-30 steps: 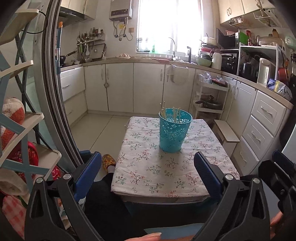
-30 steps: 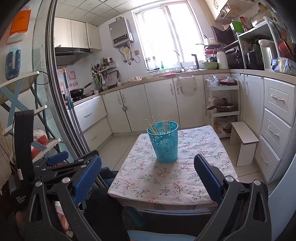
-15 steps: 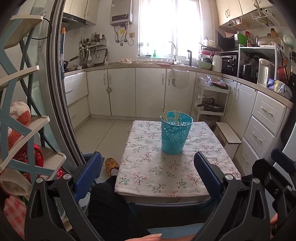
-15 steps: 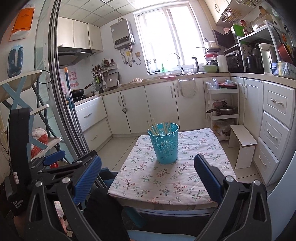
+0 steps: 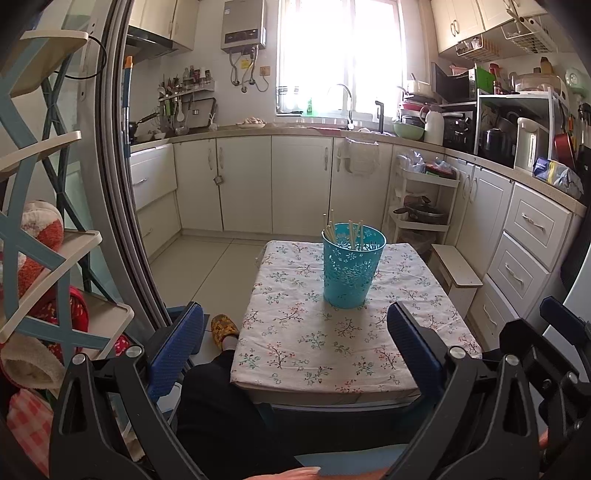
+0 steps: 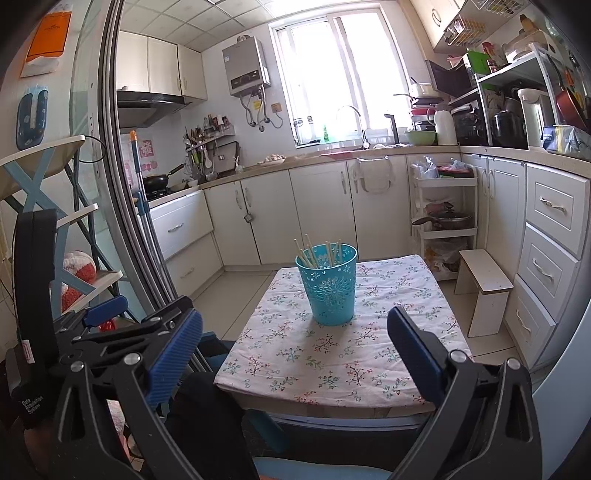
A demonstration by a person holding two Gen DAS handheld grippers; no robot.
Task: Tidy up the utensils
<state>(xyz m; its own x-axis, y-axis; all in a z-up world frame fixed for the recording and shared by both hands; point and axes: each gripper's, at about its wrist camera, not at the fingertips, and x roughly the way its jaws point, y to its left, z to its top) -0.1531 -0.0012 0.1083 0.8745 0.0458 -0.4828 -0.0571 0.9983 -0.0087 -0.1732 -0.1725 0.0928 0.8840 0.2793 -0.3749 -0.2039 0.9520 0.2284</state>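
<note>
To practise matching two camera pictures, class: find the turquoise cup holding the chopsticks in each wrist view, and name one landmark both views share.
Left wrist view: the turquoise cup stands right of centre, on the far half of the flowered tablecloth.
Right wrist view: the turquoise cup stands near centre, towards the cloth's far left.
Shared landmark: the wall water heater, left of the window.

I can't count the chopsticks point(image 5: 330, 232): only their tips clear the rim of the cup point(image 5: 351, 273), the rest is inside it. The desk point(image 5: 295, 354) has its near edge hidden behind my claws' arms. The right claw point(image 5: 554, 332) is cut off at the left view's edge. The utensils on the wall rack point(image 6: 201, 142) are too small to identify.
</note>
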